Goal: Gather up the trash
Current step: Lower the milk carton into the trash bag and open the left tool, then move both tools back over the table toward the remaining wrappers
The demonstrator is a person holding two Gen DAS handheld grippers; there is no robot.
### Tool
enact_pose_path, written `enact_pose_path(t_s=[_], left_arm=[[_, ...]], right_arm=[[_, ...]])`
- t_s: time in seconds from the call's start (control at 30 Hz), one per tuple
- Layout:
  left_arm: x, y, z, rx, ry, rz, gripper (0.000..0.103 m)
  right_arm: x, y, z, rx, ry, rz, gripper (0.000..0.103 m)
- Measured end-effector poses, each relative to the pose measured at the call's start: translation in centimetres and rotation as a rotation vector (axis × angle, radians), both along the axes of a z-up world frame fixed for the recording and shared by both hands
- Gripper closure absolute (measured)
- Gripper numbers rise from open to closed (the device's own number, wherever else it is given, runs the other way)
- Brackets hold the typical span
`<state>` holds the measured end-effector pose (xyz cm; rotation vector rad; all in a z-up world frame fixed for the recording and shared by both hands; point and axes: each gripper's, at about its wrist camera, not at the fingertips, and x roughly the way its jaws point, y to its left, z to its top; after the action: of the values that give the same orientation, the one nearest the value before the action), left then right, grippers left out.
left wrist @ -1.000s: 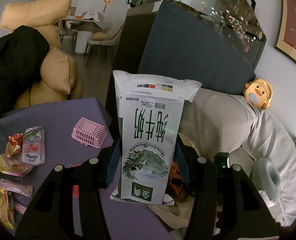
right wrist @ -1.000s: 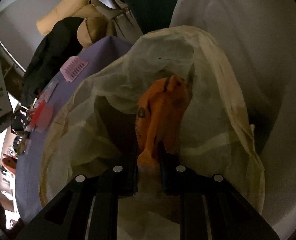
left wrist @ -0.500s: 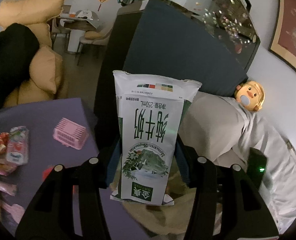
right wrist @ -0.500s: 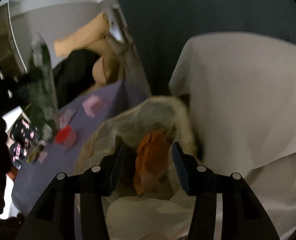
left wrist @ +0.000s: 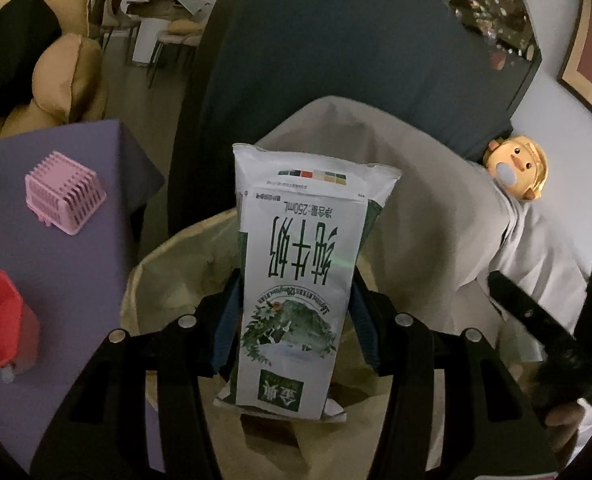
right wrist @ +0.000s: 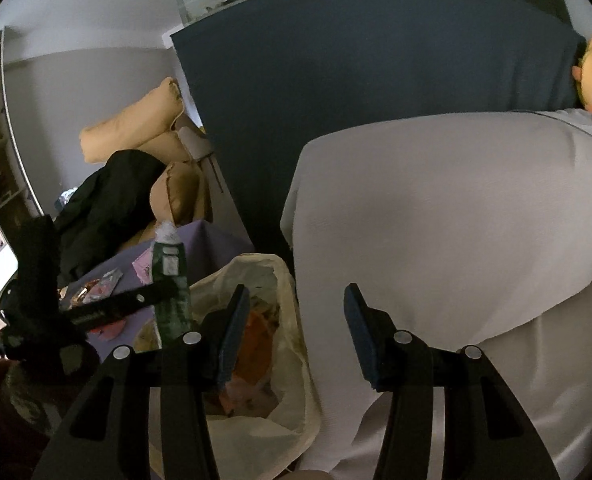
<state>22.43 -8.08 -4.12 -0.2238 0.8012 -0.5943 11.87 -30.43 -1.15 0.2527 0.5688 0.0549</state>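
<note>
Milk carton (left wrist: 299, 280), upside down, is pinched between the pads of the left gripper (left wrist: 294, 320) and hangs over the mouth of the beige trash bag (left wrist: 164, 264), just right of the purple table (left wrist: 56, 264). Right gripper (right wrist: 292, 332) is spread wide with nothing in it, over the bag's right edge by the grey cushion (right wrist: 455, 220). Risk: bag rim looks limp and unsupported, so a release now could let the tall carton catch the near edge, fold the opening and tip out.

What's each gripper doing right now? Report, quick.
Left gripper: shut on the milk carton, above the trash bag.
Right gripper: open, holding nothing.
</note>
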Motion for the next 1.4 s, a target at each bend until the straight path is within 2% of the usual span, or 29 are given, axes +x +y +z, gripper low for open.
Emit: enact_pose_path(t_s=[0.17,0.3,0.5,0.6,0.77,0.9,1.07,1.4], left_arm=[[0.0,-0.6,-2.3,0.055,0.068,-0.039,0.055],[0.3,-0.8,-3.0,0.039,0.097,-0.04,0.055],[0.6,0.9,-1.2,-0.048,0.128,-0.068,0.042],[0.0,2.6,-0.1,-0.042,0.111,-0.057,0.041],[-1.7,6.9,1.0,0.032,0.056,0.009,0.041],[-3.6,11.8,0.9,0.099,0.018,0.099,0.041],[-5.7,16.8,0.9,0.198,-0.037,0.204,0.041],[-9.3,29.9,0.5,0.176,-0.036,0.433,0.041]], right_arm=[[0.4,0.4,-0.2,0.001,0.006,0.009,0.057],[0.9,1.0,0.1,-0.02,-0.003,0.005,0.057],[0.8,0.8,0.1,-0.015,-0.003,-0.002,0.057],[0.7,1.2,-0.1,-0.006,0.007,0.017,0.057],[0.9,2.7,-0.1,-0.007,0.025,0.069,0.056],[1.3,5.1,0.1,-0.007,0.031,0.126,0.045],[2.4,10.9,0.1,-0.103,0.061,0.263,0.043],[4.5,21.6,0.2,-0.156,0.087,0.411,0.042]])
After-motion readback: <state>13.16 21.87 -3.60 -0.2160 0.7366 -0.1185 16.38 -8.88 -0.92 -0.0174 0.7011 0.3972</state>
